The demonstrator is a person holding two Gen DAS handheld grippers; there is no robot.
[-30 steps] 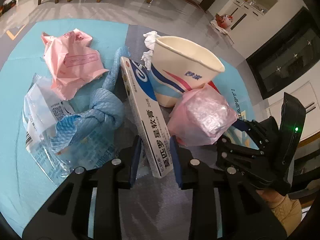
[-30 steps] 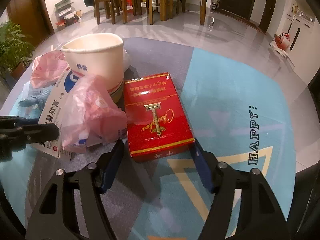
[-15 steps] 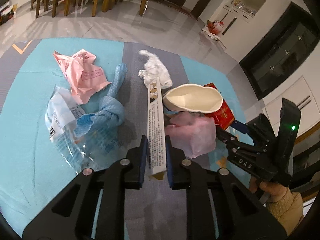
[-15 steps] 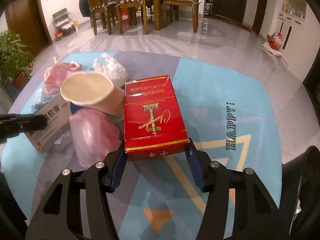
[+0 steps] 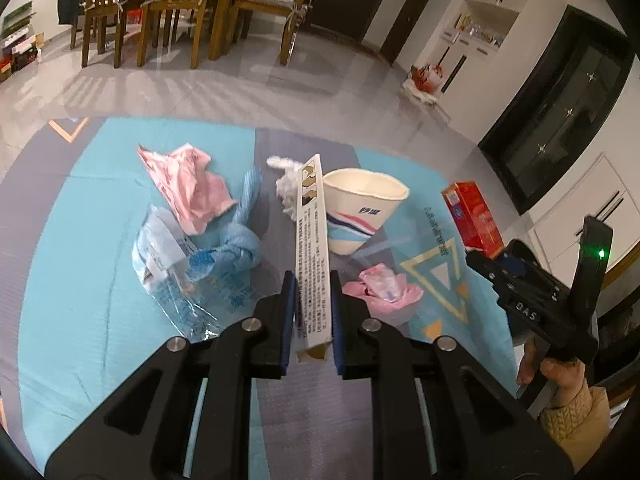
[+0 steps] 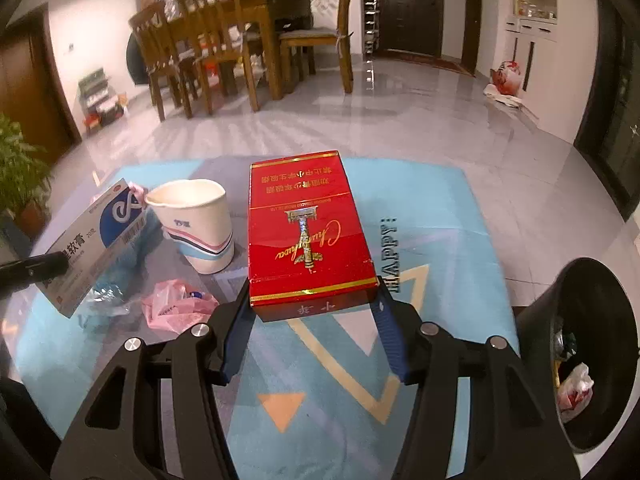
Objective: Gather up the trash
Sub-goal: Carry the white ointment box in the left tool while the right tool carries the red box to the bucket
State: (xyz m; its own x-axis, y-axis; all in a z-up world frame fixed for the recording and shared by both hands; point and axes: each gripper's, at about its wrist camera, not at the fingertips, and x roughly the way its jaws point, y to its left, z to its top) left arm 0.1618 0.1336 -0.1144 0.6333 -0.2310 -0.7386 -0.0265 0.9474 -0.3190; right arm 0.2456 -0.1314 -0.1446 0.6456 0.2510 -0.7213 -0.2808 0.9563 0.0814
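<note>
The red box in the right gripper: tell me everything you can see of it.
The red box is a flat cardboard pack, glossy red with gold edging, gold script and a gold emblem; its printing reads upside down in the right wrist view. It looks closed and undamaged. The right gripper clamps its near end from both sides, holding it clear of the mat. Nothing else touches it.

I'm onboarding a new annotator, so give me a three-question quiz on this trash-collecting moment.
1. True or false: the left gripper grips the white box by its narrow sides.
2. What does the right gripper hold? A) paper cup B) red box C) pink wrapper
3. Fill in: the paper cup stands ___ on the mat.

Key:
1. True
2. B, the red box
3. Upright
</note>
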